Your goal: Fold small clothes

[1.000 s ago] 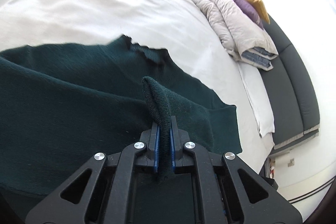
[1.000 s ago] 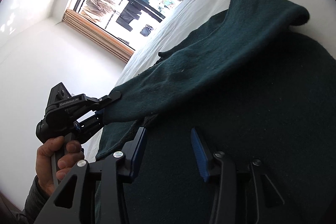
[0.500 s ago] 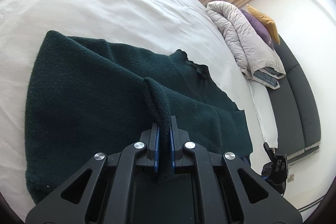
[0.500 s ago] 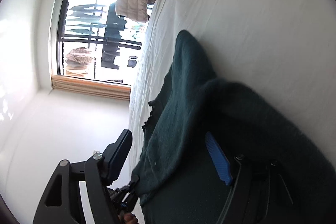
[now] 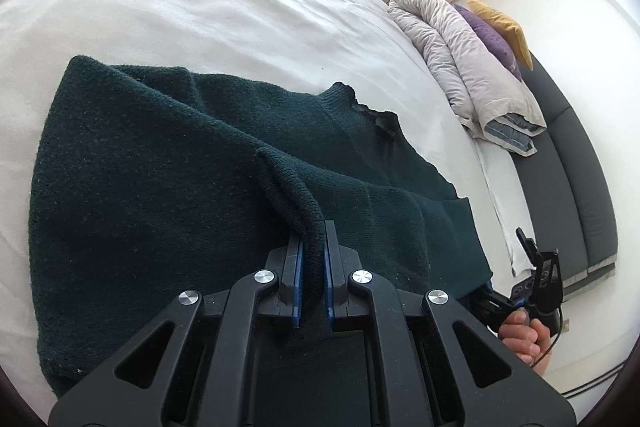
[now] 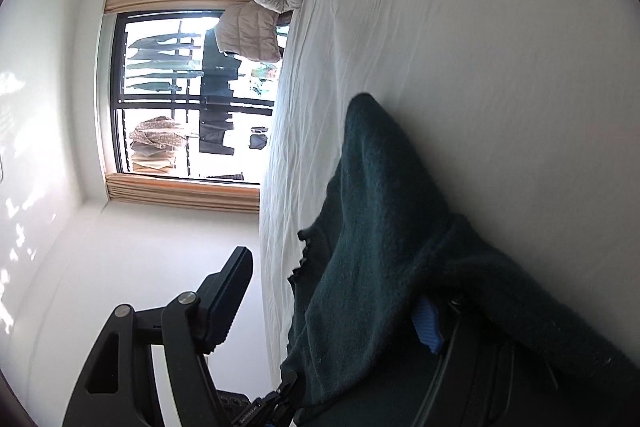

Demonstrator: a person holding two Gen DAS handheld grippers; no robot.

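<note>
Your left claw [image 5: 311, 247] clenches the dark green sweater's [image 5: 160, 187] ribbed edge; your right claw [image 6: 332, 319], beside that sweater, has just been opening, knit draped over one finger. Risk: that drape may snag and drag the fold askew.

my left gripper [image 5: 311, 247] is pinched tight, pointing steeply down. my right gripper [image 6: 328, 303] is rolled sideways with jaws spread wide; my right hand [image 5: 524, 341] wraps its handle.
</note>
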